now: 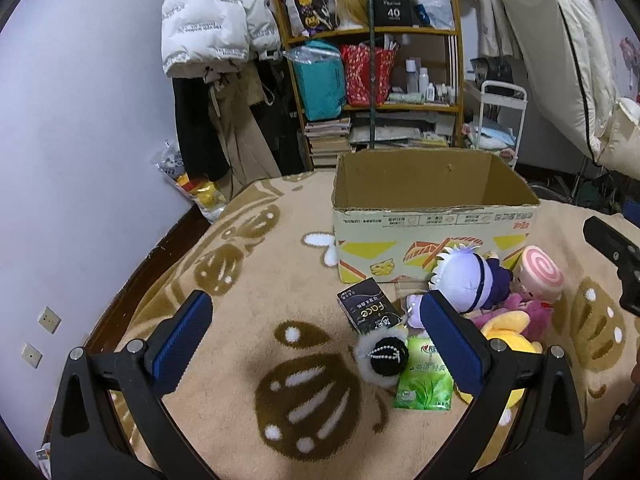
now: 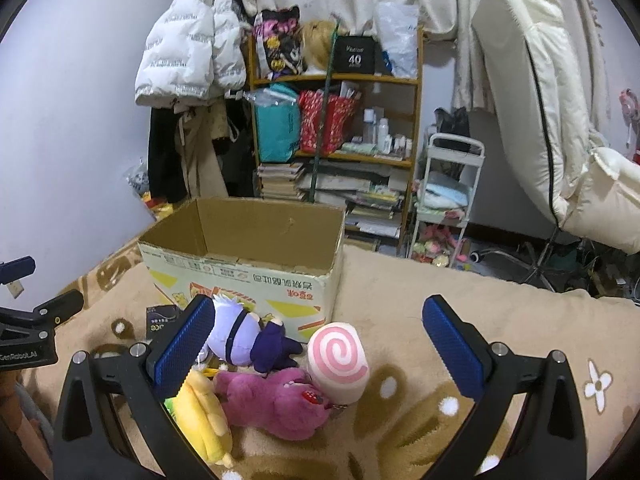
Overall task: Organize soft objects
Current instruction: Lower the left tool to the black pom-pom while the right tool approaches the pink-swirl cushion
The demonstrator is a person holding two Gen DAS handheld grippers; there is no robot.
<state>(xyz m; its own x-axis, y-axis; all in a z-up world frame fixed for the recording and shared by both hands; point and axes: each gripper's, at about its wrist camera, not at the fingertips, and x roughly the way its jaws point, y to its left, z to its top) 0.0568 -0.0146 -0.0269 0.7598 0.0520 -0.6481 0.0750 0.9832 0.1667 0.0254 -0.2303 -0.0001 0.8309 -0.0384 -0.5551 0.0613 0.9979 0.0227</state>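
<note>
Left gripper (image 1: 316,344): jaws spread wide, blue ribbed pads, nothing held. Between the pads, toward the right one: black fuzzy pom-pom with a white bead string (image 1: 385,356), touching a green tea-print tissue pack (image 1: 426,380). Just beyond these, a black glossy packet lettered "face" (image 1: 368,310), flat on the beige plush blanket with brown leaf pattern (image 1: 240,280).

Right gripper (image 2: 318,346): jaws likewise wide apart, empty. Between the pads, nearer the left one: magenta plush bear (image 2: 276,402) lying on its side, pressed against a pink-and-white swirl roll-cake plush (image 2: 340,358). Yellow plush toy (image 2: 204,412) under and beside the left pad. White-haired plush doll in dark navy clothes (image 2: 244,336) just ahead, lying against the box front.

Beyond both grippers: open brown cardboard box with yellow and orange printed sides (image 1: 432,224), upright; visible inside walls bare, floor hidden by the near wall. Plush pile heaped at its near wall, outside it.

Farther off: wooden shelf unit packed with bags and bottles (image 2: 360,128), white puffer jacket hanging (image 1: 212,16), white wheeled cart (image 2: 444,200).
</note>
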